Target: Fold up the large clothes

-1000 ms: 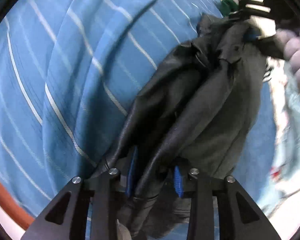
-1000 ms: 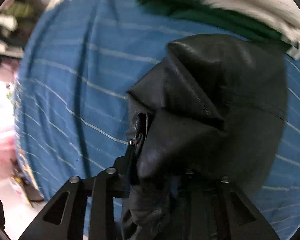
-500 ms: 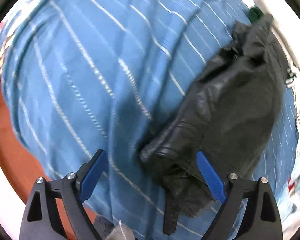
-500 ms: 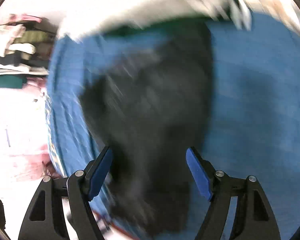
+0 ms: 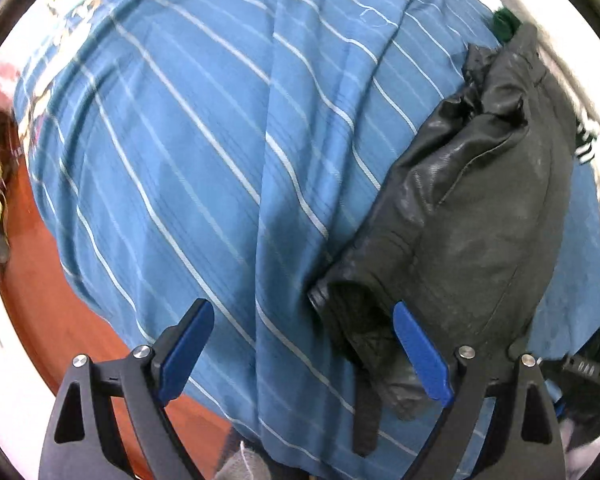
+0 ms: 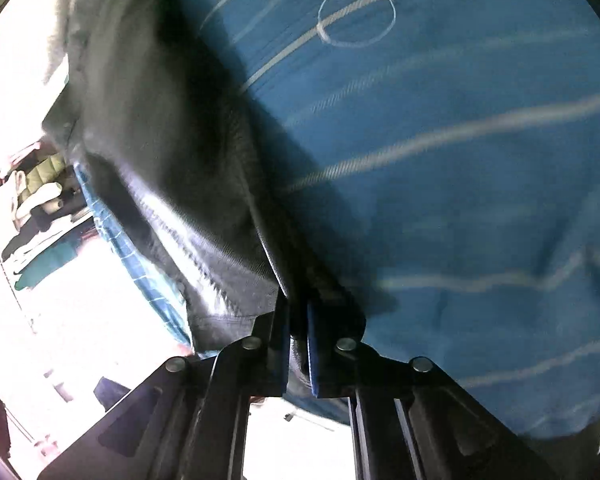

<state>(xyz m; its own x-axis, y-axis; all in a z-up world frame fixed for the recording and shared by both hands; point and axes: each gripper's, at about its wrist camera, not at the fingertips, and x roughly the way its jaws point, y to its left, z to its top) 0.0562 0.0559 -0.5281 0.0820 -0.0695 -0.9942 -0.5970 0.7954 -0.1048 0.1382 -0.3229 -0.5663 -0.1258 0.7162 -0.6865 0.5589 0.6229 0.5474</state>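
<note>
A black leather jacket [image 5: 480, 220] lies crumpled on the right side of a bed covered by a blue sheet with white stripes [image 5: 200, 140]. My left gripper [image 5: 302, 312] hangs open above the bed and points down. Its right pad is over the jacket's cuff end and nothing is between its pads. In the right wrist view the jacket [image 6: 172, 140] runs down the left side onto the blue sheet [image 6: 460, 160]. My right gripper [image 6: 298, 312] is low at the jacket's edge, its jaws shut with a thin fold of the dark fabric pinched between the pads.
Red-brown floor [image 5: 60, 320] shows past the bed's left edge. A green garment [image 5: 504, 24] lies at the bed's far end beyond the jacket. Shelves with stacked clothes [image 6: 40, 188] stand in the bright room beside the bed.
Both grippers let go of the bunched jacket, which dropped onto the bed. My left gripper opened wide and lifted a little. My right gripper swung to the jacket's edge and closed there.
</note>
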